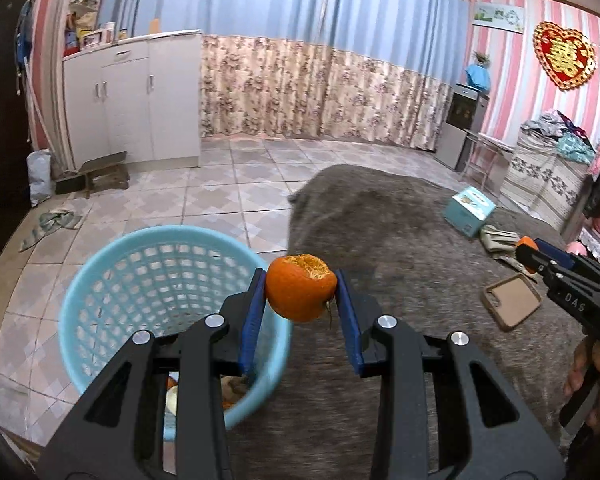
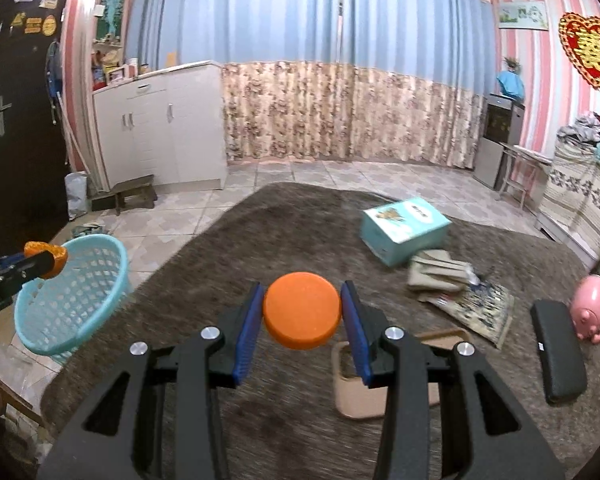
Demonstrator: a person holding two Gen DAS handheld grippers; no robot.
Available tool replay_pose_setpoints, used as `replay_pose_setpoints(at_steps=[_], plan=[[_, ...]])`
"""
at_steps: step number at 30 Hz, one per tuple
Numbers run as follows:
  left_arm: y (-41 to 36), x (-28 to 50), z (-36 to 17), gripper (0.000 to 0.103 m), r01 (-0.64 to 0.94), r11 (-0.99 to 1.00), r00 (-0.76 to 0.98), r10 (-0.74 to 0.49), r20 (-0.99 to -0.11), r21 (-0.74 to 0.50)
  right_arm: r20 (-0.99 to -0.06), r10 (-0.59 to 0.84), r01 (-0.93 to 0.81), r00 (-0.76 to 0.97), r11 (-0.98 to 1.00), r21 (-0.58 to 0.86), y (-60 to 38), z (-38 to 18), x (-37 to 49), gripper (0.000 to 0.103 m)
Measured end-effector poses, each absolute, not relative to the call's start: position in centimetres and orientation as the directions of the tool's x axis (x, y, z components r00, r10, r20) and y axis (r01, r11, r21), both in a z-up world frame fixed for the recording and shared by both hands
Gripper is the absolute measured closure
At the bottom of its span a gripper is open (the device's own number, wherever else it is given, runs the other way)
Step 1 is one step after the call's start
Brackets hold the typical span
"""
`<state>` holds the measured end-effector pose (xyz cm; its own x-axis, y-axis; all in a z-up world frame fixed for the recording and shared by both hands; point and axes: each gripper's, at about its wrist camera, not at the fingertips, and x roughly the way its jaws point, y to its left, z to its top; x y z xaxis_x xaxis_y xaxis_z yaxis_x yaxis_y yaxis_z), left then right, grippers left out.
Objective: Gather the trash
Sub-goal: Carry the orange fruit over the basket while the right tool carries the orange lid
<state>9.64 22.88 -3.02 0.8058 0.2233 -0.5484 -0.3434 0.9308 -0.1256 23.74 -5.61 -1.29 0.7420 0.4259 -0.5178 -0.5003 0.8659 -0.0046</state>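
My left gripper is shut on a piece of orange peel, a hollow rind with a torn top, held above the table's left edge just right of the light blue mesh basket. The basket stands on the floor with some scraps in its bottom. My right gripper is shut on a round orange cap above the grey furry table cover. The left gripper with its peel shows in the right wrist view over the basket. The right gripper shows at the right of the left wrist view.
On the table lie a teal tissue box, folded cloths and papers, a tan phone case, a black case and a pink piggy bank. A white cabinet and small stool stand by the far wall.
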Motion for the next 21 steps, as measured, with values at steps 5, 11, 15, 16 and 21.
replay_pose_setpoints(at_steps=[5,11,15,16,21], plan=[[26.2,8.5,-3.7,0.069,-0.388,0.912,0.794,0.260,-0.550,-0.129,-0.507,0.463,-0.537,0.727,0.844,0.000,-2.2,-0.7,23.1,0.063],[30.1,7.4,-4.3,0.069,-0.442,0.888,0.777,0.307,-0.549,-0.128,-0.504,0.502,-0.571,0.703,0.821,0.022,1.8,-0.5,22.5,0.063],[32.3,7.0,-5.0,0.069,-0.466,0.878,0.763,0.337,-0.551,-0.108,-0.494,0.521,-0.589,0.696,0.808,0.023,4.5,-0.8,21.8,0.063],[33.0,6.9,-5.2,0.069,-0.476,0.873,0.757,0.347,-0.553,-0.104,-0.494,0.524,-0.592,0.694,0.806,0.023,5.1,-1.0,21.7,0.063],[36.0,6.4,-6.3,0.069,-0.496,0.859,0.755,0.356,-0.551,-0.124,-0.497,0.550,-0.620,0.671,0.784,0.032,8.8,-1.9,20.9,0.063]])
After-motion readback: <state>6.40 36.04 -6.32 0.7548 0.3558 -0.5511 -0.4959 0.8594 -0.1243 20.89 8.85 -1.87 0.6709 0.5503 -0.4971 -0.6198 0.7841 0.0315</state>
